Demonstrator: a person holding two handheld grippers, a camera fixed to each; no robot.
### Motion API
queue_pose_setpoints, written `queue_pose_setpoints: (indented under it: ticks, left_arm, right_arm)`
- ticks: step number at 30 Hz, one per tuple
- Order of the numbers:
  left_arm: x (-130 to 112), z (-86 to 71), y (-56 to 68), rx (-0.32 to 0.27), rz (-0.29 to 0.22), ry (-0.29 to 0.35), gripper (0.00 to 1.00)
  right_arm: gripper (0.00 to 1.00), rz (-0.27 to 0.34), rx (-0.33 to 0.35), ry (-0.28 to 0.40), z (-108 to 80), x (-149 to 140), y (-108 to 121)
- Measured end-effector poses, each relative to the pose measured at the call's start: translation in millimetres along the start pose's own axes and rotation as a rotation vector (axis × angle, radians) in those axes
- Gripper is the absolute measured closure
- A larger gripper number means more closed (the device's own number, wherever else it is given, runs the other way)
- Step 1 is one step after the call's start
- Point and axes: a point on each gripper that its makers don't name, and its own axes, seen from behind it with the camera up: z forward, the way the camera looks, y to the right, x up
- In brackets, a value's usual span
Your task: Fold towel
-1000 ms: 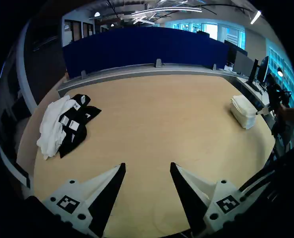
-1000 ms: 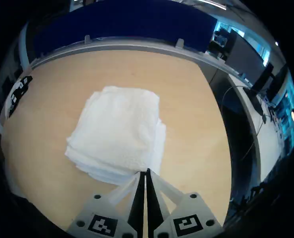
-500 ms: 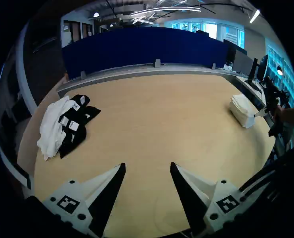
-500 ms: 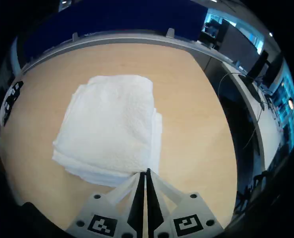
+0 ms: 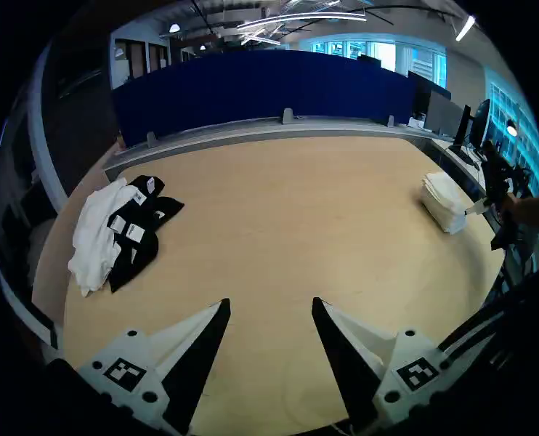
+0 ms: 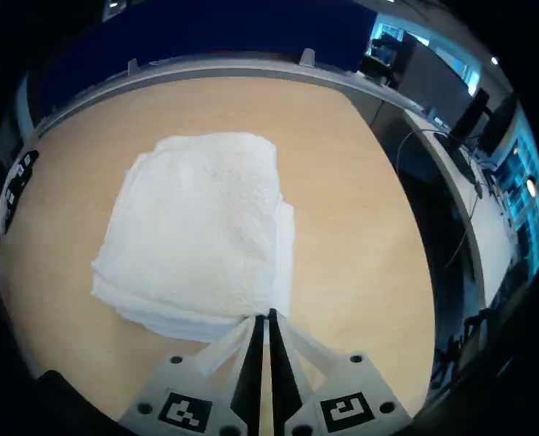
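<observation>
The right tongs (image 6: 268, 314) are closed, tips at the near edge of the towel (image 6: 197, 225); the left tongs (image 5: 269, 301) stand open over broad surface (image 5: 291, 218), towel far right by its edge.

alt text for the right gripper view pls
A folded white towel lies on a light wooden table, its near corner at the tips of the right gripper, whose jaws are closed. A blue partition runs along the table's far edge.
</observation>
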Motion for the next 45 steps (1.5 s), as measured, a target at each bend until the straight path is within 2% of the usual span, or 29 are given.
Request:
queue_pose_setpoints:
  ticks: [2, 9, 11, 13, 17, 19, 23, 32, 38, 45]
  left_arm:
    - [-1, -0.8, 0.4, -0.001, 0.000, 0.000, 0.17]
    - [-1, -3.6, -0.1, -0.003, 0.006, 0.003, 0.17]
    - [0, -3.4, -0.1, -0.004, 0.004, 0.004, 0.17]
    - [2, -3.1, -0.5, -0.005, 0.001, 0.008, 0.17]
    - [3, -2.7, -1.7, -0.006, -0.002, 0.010, 0.17]
    - [2, -2.8, -1.7, -0.007, -0.001, 0.011, 0.17]
    - [1, -2.9, -0.5, -0.010, 0.000, 0.012, 0.17]
    - [0, -5.9, 0.3, -0.010, -0.005, 0.018, 0.17]
    - [-2, -10.3, -5.0, 0.001, -0.013, 0.020, 0.17]
    - [-5, -12.2, -11.3, 0.014, -0.014, 0.014, 0.17]
  right_arm:
    - [0.91, 0.006, -0.001, 0.003, -0.7, 0, 0]
    - [0.66, 0.016, -0.009, 0.022, -8.6, 1, 0]
    - [0.56, 0.019, -0.002, 0.026, -12.5, 0, -1]
    - [0.40, 0.016, 0.001, 0.029, -17.2, -2, -1]
    - [0.20, 0.001, 0.003, 0.038, -25.6, -4, -4]
    - [0.14, -0.008, 0.012, 0.041, -28.5, -5, -8]
    - [0.14, -0.019, 0.039, 0.066, -33.7, -1, -21]
    - [0.14, -0.049, 0.106, 0.141, -40.7, 35, -58]
    - [0.14, -0.061, 0.140, 0.150, -34.3, 49, -80]
    - [0.14, -0.073, 0.151, 0.121, -17.9, 37, -89]
